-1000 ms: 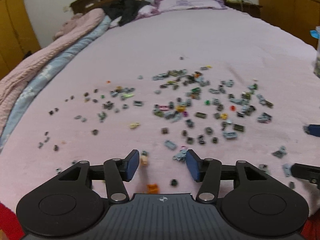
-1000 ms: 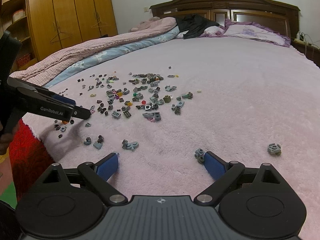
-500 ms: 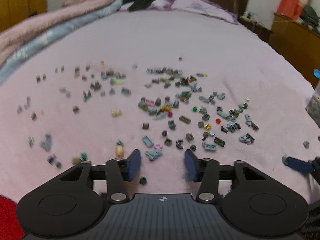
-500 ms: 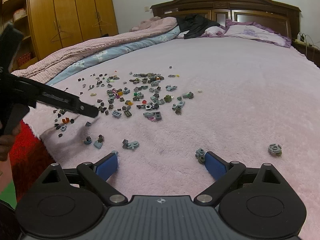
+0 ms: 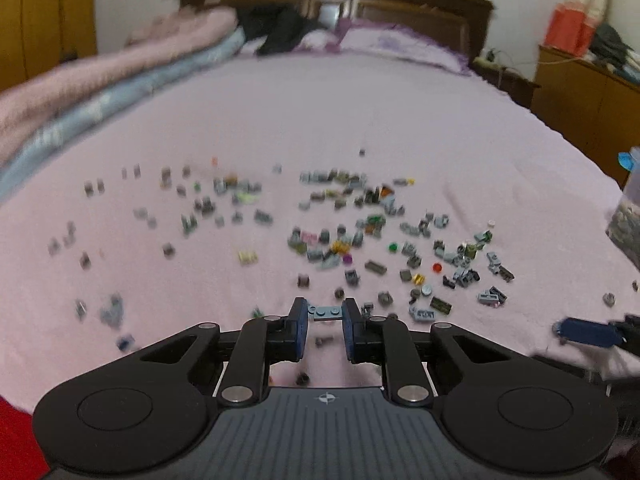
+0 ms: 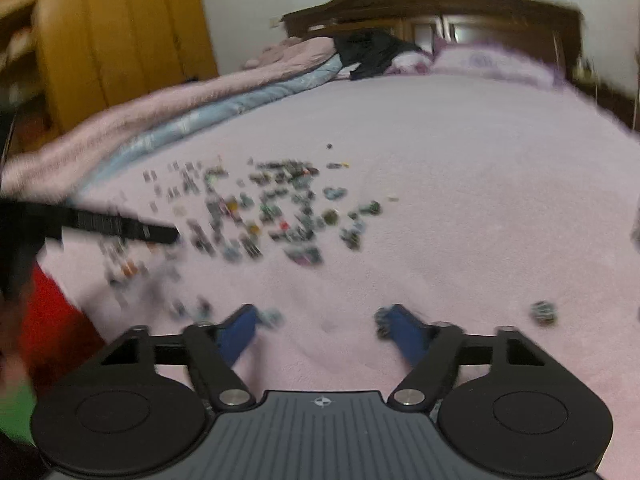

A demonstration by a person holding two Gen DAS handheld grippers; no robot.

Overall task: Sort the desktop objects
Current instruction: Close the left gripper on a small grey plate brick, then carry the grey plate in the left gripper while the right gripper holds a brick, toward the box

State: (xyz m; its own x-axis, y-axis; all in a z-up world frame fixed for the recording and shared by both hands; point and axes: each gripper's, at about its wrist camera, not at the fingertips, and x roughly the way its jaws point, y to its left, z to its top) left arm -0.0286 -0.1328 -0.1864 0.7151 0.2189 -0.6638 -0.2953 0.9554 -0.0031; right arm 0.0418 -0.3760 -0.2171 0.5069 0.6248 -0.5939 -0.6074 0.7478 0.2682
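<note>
The left gripper has just been closing and is clamping a small grey plate crosswise, long axis spanning pad to pad, above the pink bedspread. The right gripper has been narrowing — apart, seemingly empty, though blurred. No writing is legible.

Both cameras sit low, close over the pink bed, looking toward the headboard. Both see the same small bricks.

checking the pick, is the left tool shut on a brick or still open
Shut on a brick: the left tool, whose jaws have just been closing, has both blue pads against the ends of a small grey plate.
</note>
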